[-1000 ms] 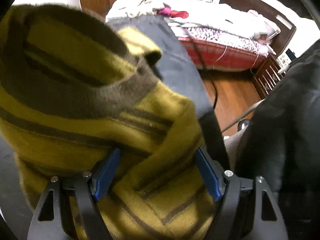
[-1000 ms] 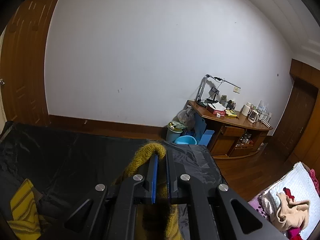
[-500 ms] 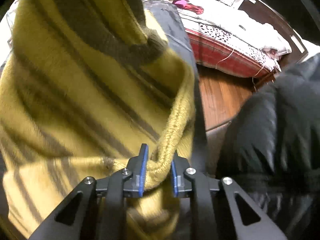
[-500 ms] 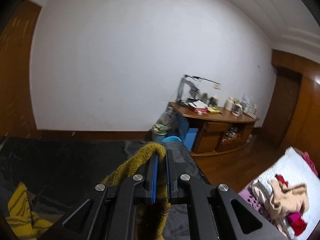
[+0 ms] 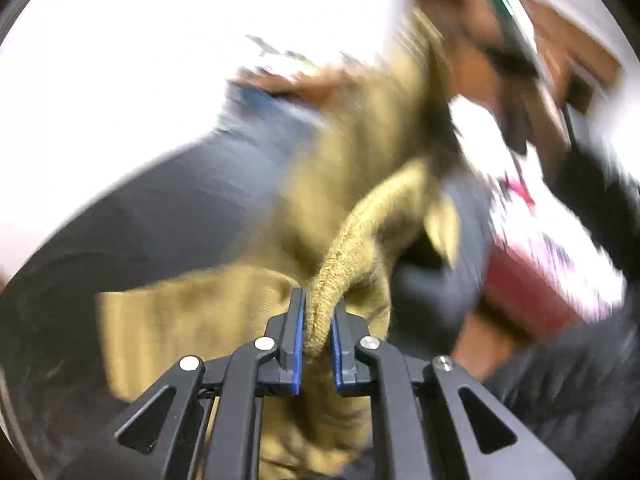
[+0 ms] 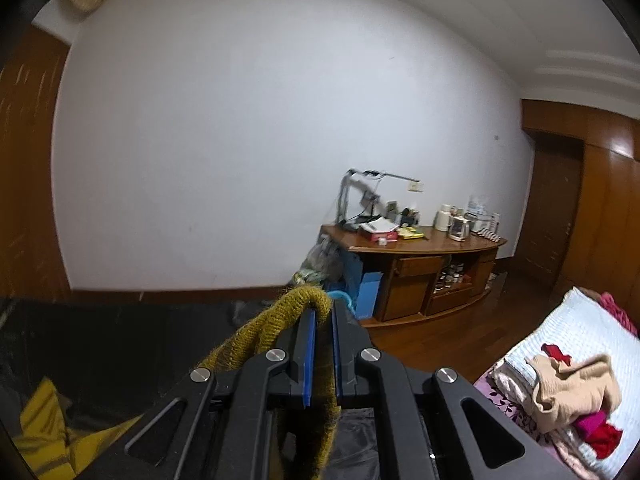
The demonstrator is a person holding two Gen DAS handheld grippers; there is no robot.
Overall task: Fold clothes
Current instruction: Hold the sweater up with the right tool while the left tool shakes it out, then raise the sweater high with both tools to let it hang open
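The left tool (image 5: 318,332) is pinched nearly closed on a thick ribbed edge of the mustard-yellow knit sweater (image 5: 360,216), with the fold bulging up between its blue pads (image 5: 297,344); the rest of the garment trails away from it across the dark-covered counter (image 5: 152,208), badly blurred (stripes are hardly readable in that view). Further right in the same view, a bed (image 5: 532,280) with a red side and a patterned cover smears past. The right tool (image 6: 320,352) is clamped tight on another rolled edge of the sweater, which loops over the tip of its left finger and hangs down between the two arms. Below it, at the counter's near left corner, lies a yellow bunch of the same garment (image 6: 52,436). Beyond the counter stand a white wall and a wooden sideboard (image 6: 420,276) crowded with kettles and papers, and at far right the bed carries a heap of beige and red clothes (image 6: 576,396).
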